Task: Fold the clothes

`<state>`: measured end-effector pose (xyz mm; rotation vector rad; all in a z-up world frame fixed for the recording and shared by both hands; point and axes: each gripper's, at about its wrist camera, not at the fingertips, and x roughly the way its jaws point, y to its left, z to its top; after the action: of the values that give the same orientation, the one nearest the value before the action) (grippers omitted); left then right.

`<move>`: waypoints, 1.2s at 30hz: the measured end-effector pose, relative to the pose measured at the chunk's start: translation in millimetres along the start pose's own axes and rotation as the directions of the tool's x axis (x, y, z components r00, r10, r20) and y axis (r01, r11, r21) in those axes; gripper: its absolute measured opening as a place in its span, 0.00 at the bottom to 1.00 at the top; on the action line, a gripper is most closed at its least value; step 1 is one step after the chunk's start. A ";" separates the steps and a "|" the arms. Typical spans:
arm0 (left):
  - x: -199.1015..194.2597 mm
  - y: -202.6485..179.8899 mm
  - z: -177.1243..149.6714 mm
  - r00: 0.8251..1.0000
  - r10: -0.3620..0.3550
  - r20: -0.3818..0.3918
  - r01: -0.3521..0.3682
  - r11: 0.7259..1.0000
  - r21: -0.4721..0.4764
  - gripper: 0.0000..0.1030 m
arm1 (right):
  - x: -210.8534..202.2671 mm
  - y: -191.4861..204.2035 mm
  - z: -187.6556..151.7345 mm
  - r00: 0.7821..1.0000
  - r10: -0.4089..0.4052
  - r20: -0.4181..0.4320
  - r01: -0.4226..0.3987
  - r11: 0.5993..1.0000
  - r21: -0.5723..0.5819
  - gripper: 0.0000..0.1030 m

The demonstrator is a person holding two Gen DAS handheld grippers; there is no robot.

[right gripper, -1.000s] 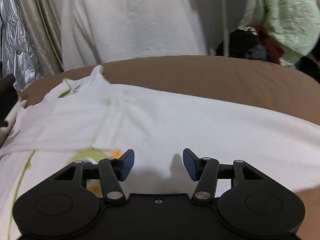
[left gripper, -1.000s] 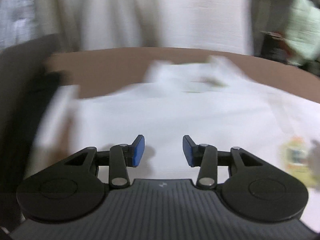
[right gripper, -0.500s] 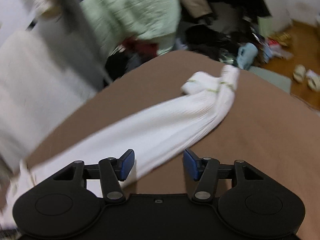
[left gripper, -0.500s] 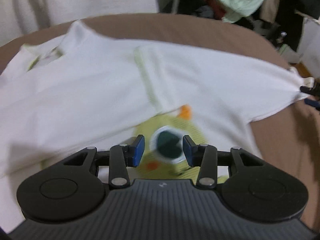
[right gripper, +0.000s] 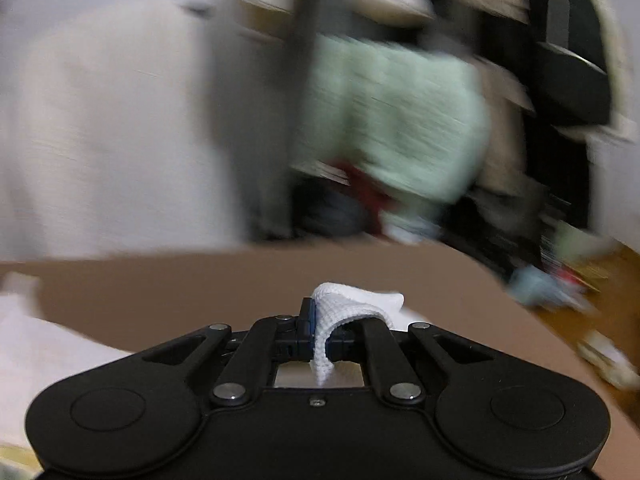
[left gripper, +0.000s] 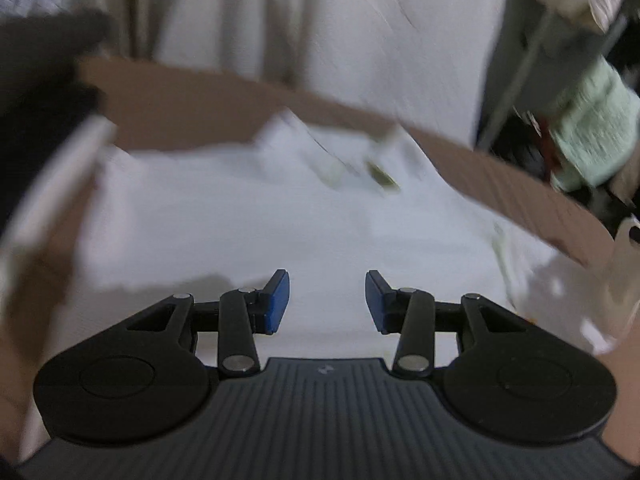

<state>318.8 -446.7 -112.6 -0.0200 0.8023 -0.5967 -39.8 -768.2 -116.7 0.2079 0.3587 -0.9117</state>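
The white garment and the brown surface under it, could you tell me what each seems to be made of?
White garment: a knitted cotton-like fabric, matt; a fine waffle texture shows where the right gripper pinches it.
Brown surface: smooth, matt and even in colour, perhaps a fabric cover or board; blur leaves it open.

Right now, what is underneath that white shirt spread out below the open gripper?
The white shirt lies on a brown surface, which shows bare past the far edge of the shirt and at its sides. Whatever lies directly beneath the cloth is covered. The left gripper hovers open above the shirt.
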 end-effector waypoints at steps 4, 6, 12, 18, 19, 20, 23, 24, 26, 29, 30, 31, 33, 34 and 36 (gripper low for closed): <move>-29.7 28.8 1.4 0.999 0.028 0.040 -0.028 1.000 0.004 0.40 | -14.5 133.6 -1.4 0.981 0.192 -0.003 -0.189 0.962 -0.197 0.07; -46.3 39.6 -19.3 0.998 0.007 0.066 -0.009 1.000 0.026 0.41 | -17.6 188.4 -20.3 0.952 0.300 -0.059 -0.304 0.912 -0.273 0.09; -52.3 72.6 -66.7 0.991 0.130 0.016 -0.131 0.990 0.059 0.40 | -11.9 284.6 -107.8 0.898 0.295 -0.328 -0.434 0.720 -0.541 0.32; -63.1 68.4 -66.1 0.992 0.033 0.119 -0.037 0.999 0.038 0.41 | -82.7 225.1 -118.5 0.868 0.413 -0.276 -0.479 0.844 -0.243 0.57; -65.3 64.1 -70.0 0.993 0.028 0.114 -0.032 0.999 0.034 0.41 | -92.7 214.9 -123.8 0.879 0.391 -0.273 -0.449 0.871 -0.198 0.56; -65.4 60.5 -74.7 0.994 0.020 0.108 -0.024 0.999 0.027 0.41 | -103.5 206.4 -130.3 0.891 0.366 -0.268 -0.417 0.894 -0.163 0.57; -66.4 45.9 -95.9 0.995 0.089 0.052 -0.094 0.990 0.101 0.44 | -124.3 187.2 -147.8 0.919 0.289 -0.270 -0.320 0.944 -0.077 0.57; -66.0 41.0 -103.4 0.990 0.136 0.030 -0.139 0.978 0.154 0.44 | -125.2 183.3 -152.0 0.926 0.258 -0.276 -0.283 0.958 -0.055 0.57; -70.3 41.6 -115.4 0.987 0.155 0.032 -0.158 0.965 0.207 0.48 | -123.8 176.3 -157.4 0.945 0.163 -0.284 -0.183 0.982 -0.046 0.57; -73.4 47.1 -120.0 0.985 0.174 0.003 -0.172 0.968 0.183 0.49 | -117.8 164.9 -158.6 0.949 0.000 -0.314 -0.016 0.999 -0.050 0.57; -74.0 50.0 -117.5 0.985 0.174 -0.011 -0.170 0.975 0.145 0.49 | -117.1 159.8 -158.1 0.943 -0.031 -0.331 0.017 0.999 -0.044 0.57; -76.2 52.7 -114.7 0.988 0.156 -0.010 -0.154 0.983 0.095 0.50 | -116.9 153.1 -157.8 0.939 -0.036 -0.343 0.028 0.999 -0.027 0.57; -77.3 55.6 -109.1 0.993 0.117 -0.001 -0.117 0.993 0.026 0.54 | -116.1 138.4 -157.6 0.934 -0.016 -0.356 0.023 1.000 0.014 0.57; -73.1 57.3 -110.9 0.994 0.110 -0.016 -0.109 0.994 0.010 0.58 | -115.1 132.3 -157.3 0.934 -0.010 -0.356 0.021 0.999 0.028 0.57; -64.1 60.9 -114.9 0.994 0.095 -0.048 -0.096 0.995 -0.022 0.64 | -117.3 122.3 -156.9 0.937 -0.005 -0.351 0.018 0.999 0.036 0.57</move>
<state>236.2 -339.8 -165.0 0.0105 0.8509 -0.4982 -41.1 -558.1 -212.7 0.4073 0.6741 -0.8932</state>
